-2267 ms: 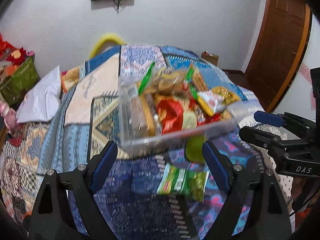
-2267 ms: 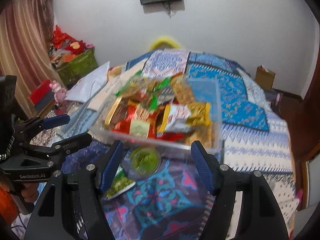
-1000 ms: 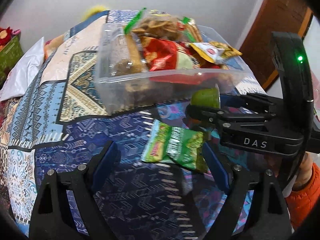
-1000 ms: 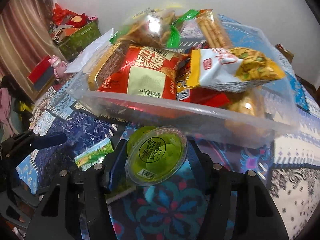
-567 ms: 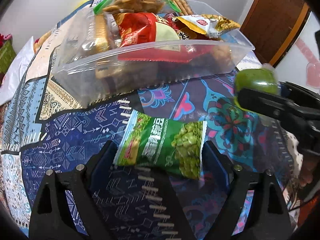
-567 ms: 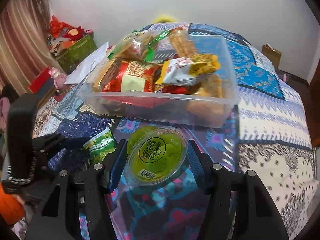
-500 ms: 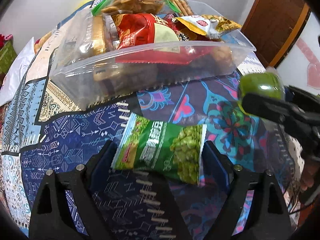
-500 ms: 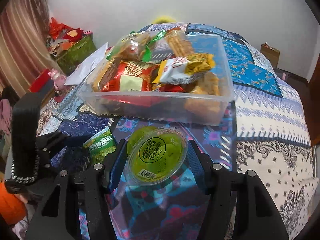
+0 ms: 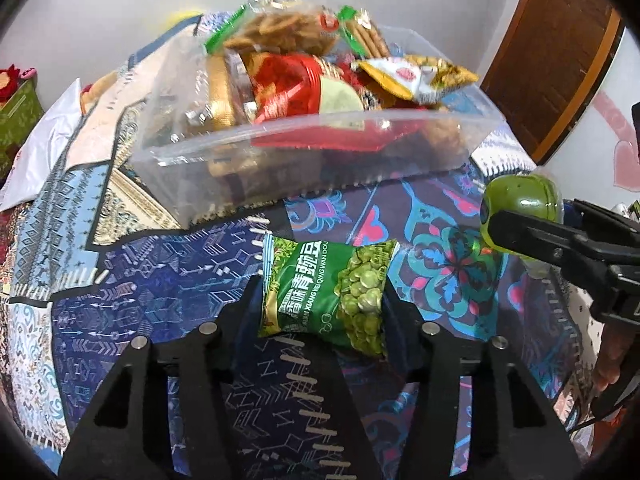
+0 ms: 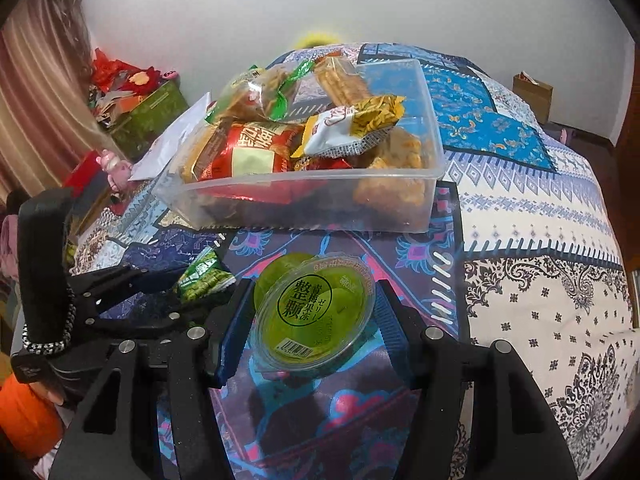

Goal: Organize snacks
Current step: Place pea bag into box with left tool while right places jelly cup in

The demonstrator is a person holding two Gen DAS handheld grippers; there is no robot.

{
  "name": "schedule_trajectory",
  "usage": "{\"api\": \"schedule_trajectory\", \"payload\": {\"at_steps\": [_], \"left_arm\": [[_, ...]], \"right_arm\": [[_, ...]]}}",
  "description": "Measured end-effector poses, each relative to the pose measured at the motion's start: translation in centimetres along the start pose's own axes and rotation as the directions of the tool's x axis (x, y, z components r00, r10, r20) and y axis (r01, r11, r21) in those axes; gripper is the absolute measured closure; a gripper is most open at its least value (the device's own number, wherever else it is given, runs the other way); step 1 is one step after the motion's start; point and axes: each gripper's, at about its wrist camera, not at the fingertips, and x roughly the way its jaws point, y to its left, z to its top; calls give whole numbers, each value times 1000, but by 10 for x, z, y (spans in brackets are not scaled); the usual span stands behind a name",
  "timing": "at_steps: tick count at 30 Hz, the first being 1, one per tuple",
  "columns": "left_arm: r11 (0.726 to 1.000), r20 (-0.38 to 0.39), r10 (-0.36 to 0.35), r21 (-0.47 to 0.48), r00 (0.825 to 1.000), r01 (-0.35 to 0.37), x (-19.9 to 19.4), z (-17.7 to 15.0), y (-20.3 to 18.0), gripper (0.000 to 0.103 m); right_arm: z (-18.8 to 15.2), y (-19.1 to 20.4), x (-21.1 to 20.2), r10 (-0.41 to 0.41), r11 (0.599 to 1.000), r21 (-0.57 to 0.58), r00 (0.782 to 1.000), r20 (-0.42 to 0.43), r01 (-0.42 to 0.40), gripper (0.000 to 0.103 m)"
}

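Since the earlier frames, both grippers have drawn back from the box: the right gripper has carried the green jelly cup off the bedspread and toward the lower middle of its view, while the left gripper has come down over the green pea packet and its jaws are closing, the packet now between them with its short ends meeting the pads. In the left wrist view the packet sits at centre frame, its long axis running left to right across the gap between the fingers, so the jaws squeeze it end to end rather than across its flat faces; that looks like a grip that could buckle the soft bag. The clear plastic box, heaped with other snack bags, lies straight ahead of both grippers, in the upper middle of each view, resting on the patterned bedspread. What the next move turns on is that the box's near wall stands between each held snack and the pile, so either one has to rise above the rim before going forward. The right gripper is clamped on the cup, sealed lid facing the camera, and appears at the right edge of the left view, slightly nearer the box's right end. Both grippers tilt steeply downward at the bed; an orange sleeve shows at lower left of the right view.
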Motion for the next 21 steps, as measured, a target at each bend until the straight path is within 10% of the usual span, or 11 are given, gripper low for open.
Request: {"api": "schedule_trajectory", "payload": {"at_steps": [21], "left_arm": [[1000,233,16,4,972,-17,-69,61,3,49]], "right_arm": [[43,7,-17,5,1000,-18,992,124,-3,47]]}}
